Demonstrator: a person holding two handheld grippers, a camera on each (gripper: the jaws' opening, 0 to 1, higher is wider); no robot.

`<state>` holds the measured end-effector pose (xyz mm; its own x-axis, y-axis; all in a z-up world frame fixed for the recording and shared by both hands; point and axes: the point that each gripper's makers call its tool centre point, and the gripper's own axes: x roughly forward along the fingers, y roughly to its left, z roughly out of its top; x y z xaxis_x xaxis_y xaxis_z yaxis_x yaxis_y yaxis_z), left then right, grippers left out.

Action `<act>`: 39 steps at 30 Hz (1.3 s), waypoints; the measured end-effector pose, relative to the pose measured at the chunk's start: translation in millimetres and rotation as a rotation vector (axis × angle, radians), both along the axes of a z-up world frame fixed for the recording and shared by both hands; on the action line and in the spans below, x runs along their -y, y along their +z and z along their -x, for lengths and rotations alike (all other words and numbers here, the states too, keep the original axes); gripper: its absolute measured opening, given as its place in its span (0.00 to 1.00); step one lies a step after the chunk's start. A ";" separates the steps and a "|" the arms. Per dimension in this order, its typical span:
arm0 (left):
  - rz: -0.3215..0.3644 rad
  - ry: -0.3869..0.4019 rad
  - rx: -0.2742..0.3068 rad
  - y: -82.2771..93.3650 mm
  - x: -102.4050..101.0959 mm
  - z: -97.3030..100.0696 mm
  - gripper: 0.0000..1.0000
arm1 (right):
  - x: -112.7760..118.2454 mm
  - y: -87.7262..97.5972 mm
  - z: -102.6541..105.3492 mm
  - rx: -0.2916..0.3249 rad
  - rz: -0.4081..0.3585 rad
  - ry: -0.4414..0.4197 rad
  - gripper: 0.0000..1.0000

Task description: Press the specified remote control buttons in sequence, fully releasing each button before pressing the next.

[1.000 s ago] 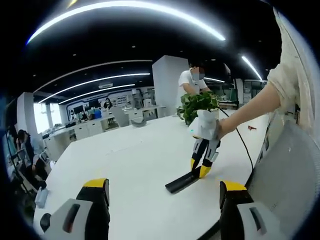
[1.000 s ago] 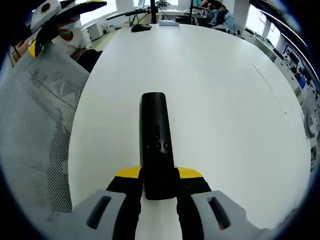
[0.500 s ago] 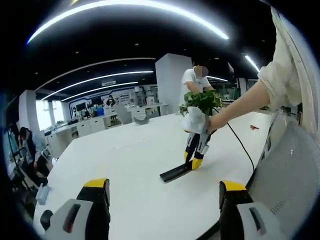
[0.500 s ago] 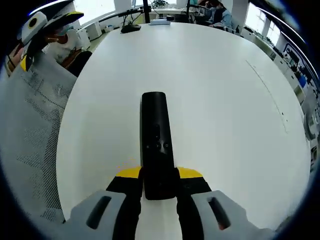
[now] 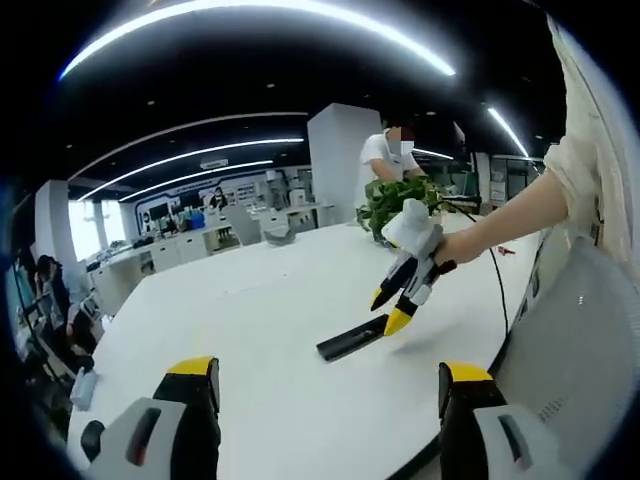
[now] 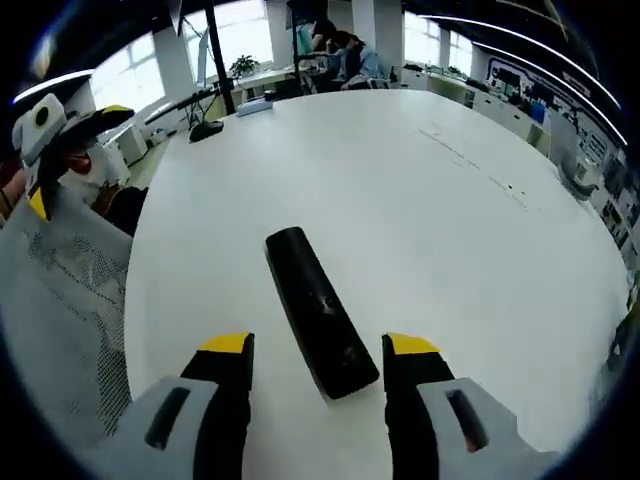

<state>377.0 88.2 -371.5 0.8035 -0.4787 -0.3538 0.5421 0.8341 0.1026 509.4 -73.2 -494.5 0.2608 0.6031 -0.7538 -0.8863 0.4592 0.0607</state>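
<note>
Remote: I see the black remote [image 6: 318,311] lying flat on the white table [image 6: 420,200], near the edge closest to me, its long side skewed to that edge; in the left gripper view it is the dark bar [image 5: 352,339] on the table.
Right gripper: my right gripper [image 6: 318,352] has its jaws spread, one on either side of the remote's near end, holding nothing; in the left gripper view it [image 5: 392,309] hangs tilted just above the remote, apart from it as far as I can tell.
Left gripper: my left gripper [image 5: 330,375] has its jaws wide apart and empty, well back from the remote, near the table's edge.
Progress: I judge the remote is laid down and let go of; nothing shows me a button pressed, so the whole sequence seems left.
Buttons: a few small ones show along the top face, too small to tell apart.
Around: a potted plant [image 5: 393,201] stands further along the table, a cable [image 5: 493,275] trails by the edge, a mesh chair back [image 6: 60,300] sits beside me.
In the way: nothing lies between my grippers and the remote.
</note>
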 end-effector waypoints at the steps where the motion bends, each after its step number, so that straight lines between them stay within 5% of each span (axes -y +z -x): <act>1: -0.003 -0.006 -0.004 -0.8 0.8 0.4 0.94 | 1.1 4.8 1.6 0.010 -0.029 -0.034 0.63; 9: -0.014 -0.015 -0.007 -2.1 2.4 1.2 0.94 | 22.4 41.2 6.2 0.067 -0.177 -0.257 0.93; 12: -0.015 -0.018 -0.010 -2.5 2.9 1.7 0.94 | 31.5 57.6 8.3 0.087 -0.234 -0.323 0.97; 39: -0.024 -0.035 -0.005 -1.1 6.9 2.7 0.94 | 91.5 153.0 87.2 0.285 -0.326 -0.528 1.00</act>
<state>374.4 81.2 -372.6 0.7845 -0.4983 -0.3690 0.5717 0.8117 0.1194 422.1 -164.7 -341.6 0.7436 0.5254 -0.4136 -0.5506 0.8321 0.0670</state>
